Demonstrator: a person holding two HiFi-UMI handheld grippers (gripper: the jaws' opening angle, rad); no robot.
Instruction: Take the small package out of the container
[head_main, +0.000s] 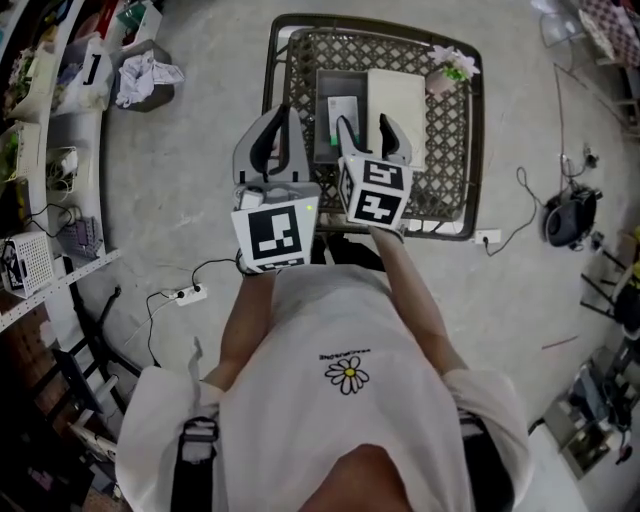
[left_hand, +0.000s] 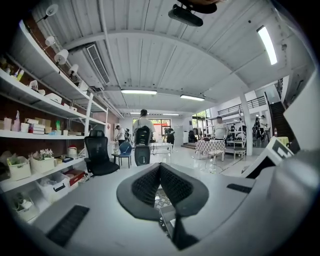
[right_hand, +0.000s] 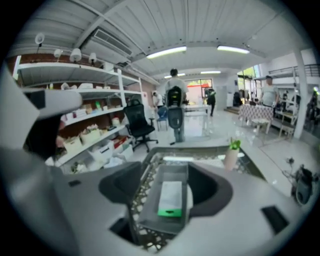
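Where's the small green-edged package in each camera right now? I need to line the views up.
Head view: the small package lies in the grey container, upper centre, by the right gripper.
Left gripper view: not in it.
Right gripper view: the package is lower centre, seen between the open jaws.
Shared landmark: the lattice table top.

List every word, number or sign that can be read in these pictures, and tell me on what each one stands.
No text here can be read with certainty.
Shirt: a short line of print above a daisy, too small to read.
Marker cubes: black and white square patterns only, no letters.
Small package: a green end, no legible print.
Boxes on the shelves: too blurred to read.
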